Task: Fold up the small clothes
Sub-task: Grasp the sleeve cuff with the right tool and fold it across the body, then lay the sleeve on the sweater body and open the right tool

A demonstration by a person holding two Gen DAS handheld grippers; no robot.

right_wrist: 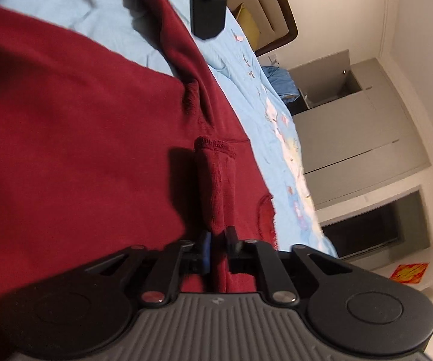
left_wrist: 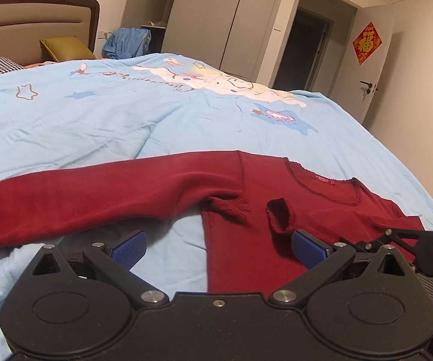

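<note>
While spread flat across the light blue bedcover (left_wrist: 102, 120), with one long sleeve (left_wrist: 90, 198) stretched out sideways: a dark red shirt (left_wrist: 321, 198). Left gripper (left_wrist: 219, 246) low over the hem side, blue pads (left_wrist: 129, 245) wide apart, nothing between them. Right gripper (right_wrist: 216, 243) pinched on the other sleeve's cuff (right_wrist: 216, 180) (folded inward, lying over the chest). Wardrobe (left_wrist: 216, 21) beyond.
</note>
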